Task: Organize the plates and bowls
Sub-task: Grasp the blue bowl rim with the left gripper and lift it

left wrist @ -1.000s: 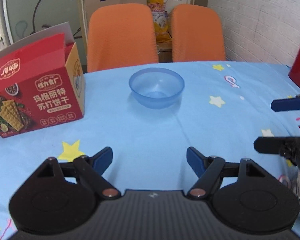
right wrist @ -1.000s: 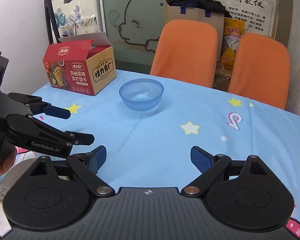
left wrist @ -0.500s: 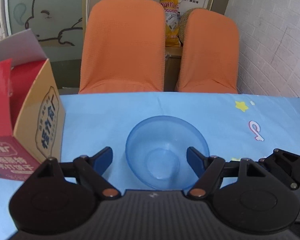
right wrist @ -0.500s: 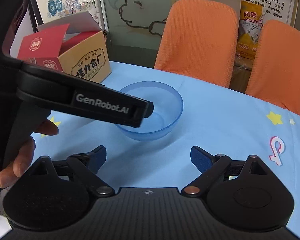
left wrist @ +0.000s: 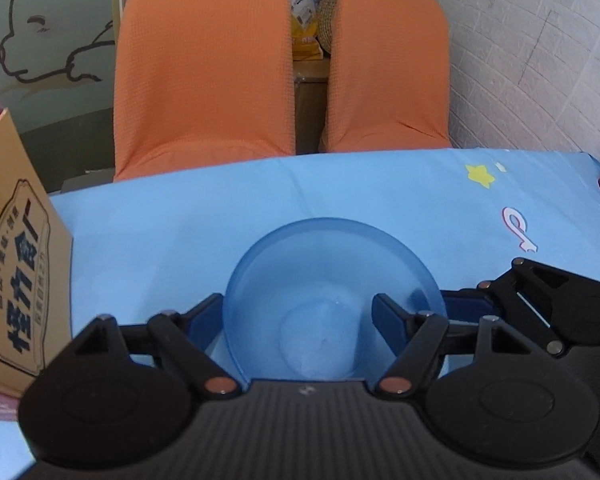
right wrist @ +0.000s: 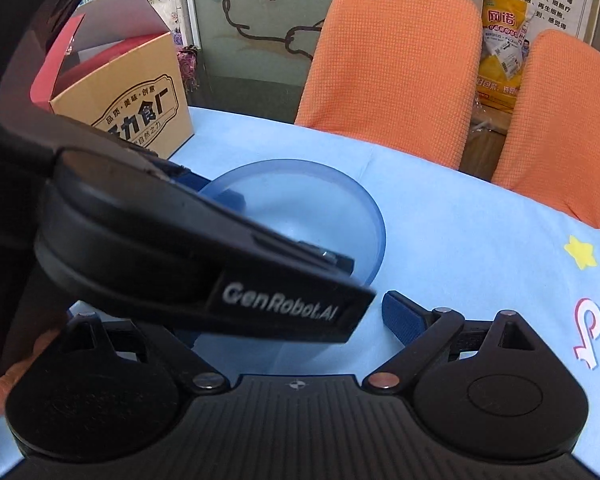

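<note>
Blue star-print tablecloth [left wrist: 172,240] fills lower frame; orange chairs [left wrist: 204,64] along top; cracker box [left wrist: 16,280] at left edge. Blue bowl [left wrist: 332,280] sits at lower centre. Left gripper [left wrist: 298,316] spread wide, one finger outside rim, other inside. Right gripper [right wrist: 284,320] open, empty, just beside bowl. Step: grasping bowl. Next, likely: pinch rim, lift level.

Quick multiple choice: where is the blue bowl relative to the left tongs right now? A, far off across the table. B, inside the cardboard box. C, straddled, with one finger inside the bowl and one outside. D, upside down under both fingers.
C: in the left wrist view the blue bowl sits upright on the tablecloth, and the open left tongs have one finger inside it and one outside its wall.
</note>
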{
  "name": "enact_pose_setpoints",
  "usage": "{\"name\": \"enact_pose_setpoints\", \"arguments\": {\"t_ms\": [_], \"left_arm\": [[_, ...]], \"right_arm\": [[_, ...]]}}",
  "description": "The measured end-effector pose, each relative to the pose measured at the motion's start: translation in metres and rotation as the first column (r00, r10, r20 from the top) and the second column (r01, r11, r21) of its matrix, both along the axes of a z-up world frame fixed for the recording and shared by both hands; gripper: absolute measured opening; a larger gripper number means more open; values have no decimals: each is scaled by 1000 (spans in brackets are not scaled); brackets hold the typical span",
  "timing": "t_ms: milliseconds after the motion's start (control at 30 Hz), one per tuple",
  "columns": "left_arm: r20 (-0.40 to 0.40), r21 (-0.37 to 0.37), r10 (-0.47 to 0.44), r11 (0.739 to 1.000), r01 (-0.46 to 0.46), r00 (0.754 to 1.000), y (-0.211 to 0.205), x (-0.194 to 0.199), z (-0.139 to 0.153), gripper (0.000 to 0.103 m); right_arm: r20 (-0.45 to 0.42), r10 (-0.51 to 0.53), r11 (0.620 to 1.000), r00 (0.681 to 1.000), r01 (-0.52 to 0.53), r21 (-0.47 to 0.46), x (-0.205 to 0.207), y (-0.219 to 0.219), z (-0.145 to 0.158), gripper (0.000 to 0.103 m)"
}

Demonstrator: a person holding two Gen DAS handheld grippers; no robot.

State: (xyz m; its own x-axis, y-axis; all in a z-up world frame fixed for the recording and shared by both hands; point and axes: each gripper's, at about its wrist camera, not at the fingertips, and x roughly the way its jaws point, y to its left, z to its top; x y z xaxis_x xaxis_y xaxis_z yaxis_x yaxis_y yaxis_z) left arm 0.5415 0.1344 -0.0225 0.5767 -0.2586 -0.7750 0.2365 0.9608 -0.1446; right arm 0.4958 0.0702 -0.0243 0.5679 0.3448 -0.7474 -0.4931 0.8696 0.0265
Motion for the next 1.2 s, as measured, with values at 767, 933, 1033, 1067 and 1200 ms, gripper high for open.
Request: {"name": "enact_pose_setpoints", "arguments": {"t_ms": [767,933,1033,1067,1200], "left_arm": [[183,6,13,1000,-14,983,-10,-74,66,42],[215,-23,9,1000,-4,976,-26,-116,90,42],[235,-25,-12,1000,19,972,-43,-146,102,42],[242,-22,-22,999,28,970,-49,-155,104,42],[259,-5,-79,997,83,963,-76,-203,107,42]], "right_arm": [[197,33,998,980,-44,49,-57,-7,53,103],[265,11,997,964,-30,64,-102,-22,72,103],[299,-2,997,954,-21,75,-132,-33,80,103],[308,-6,997,951,-19,78,-143,-37,82,103],[331,-34,995,943,2,97,-187,-61,86,103]]}}
